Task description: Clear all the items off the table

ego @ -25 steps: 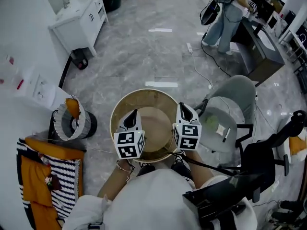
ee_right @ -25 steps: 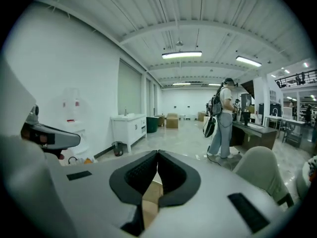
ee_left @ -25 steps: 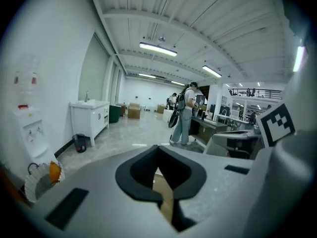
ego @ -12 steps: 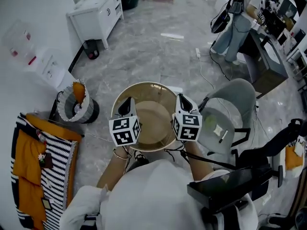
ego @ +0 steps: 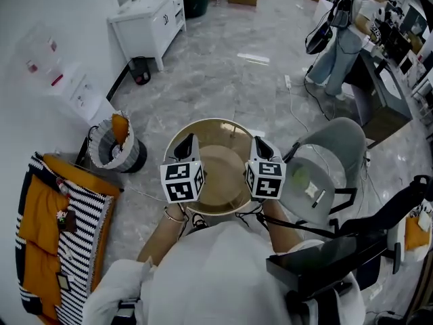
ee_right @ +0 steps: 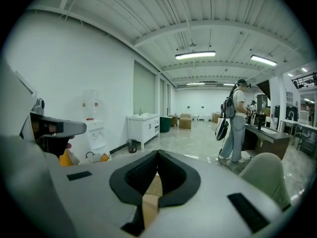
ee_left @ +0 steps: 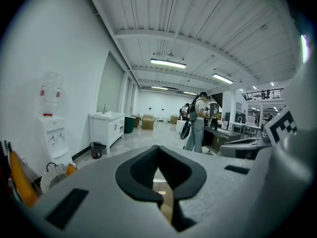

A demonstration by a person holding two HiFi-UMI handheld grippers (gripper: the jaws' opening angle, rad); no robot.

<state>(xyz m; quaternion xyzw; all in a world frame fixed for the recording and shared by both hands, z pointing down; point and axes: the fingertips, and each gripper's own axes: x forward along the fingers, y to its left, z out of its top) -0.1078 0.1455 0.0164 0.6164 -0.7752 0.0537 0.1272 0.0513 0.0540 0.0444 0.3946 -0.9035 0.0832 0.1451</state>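
Head view, bowl: a round bowl (ego: 218, 173), tan and smooth like thin wood, with a pale, thin rim, was held off the marbled grey floor (ego: 216, 73) in front of the person's body.
Head view, left gripper: the left gripper (ego: 187, 146), grey shell with black tips and a black-and-white marker cube, sat on the bowl's left rim.
Head view, right gripper: the right gripper (ego: 262, 149), the same build, sat on the opposite rim.
Head view, surroundings: a rounded grey chair (ego: 335, 144) stood just right of the bowl; a ribbed mesh bin (ego: 114, 149) and a black-and-white striped cloth (ego: 78, 249) with orange fabric lay to the left; a white cabinet (ego: 154, 20) stood well apart.
Left gripper view, jaws: the left gripper's (ee_left: 159, 175) curved black pads were closed on a thin tan strip of the bowl's wall (ee_left: 167, 205), seen edge-on between them.
Right gripper view, jaws: the right gripper's (ee_right: 155, 175) ridged black pads were pressed together on a flat tan slice of the bowl (ee_right: 150, 198).
Right gripper view, background: a person (ee_right: 233, 125) with a backpack stood far off under strip lights.
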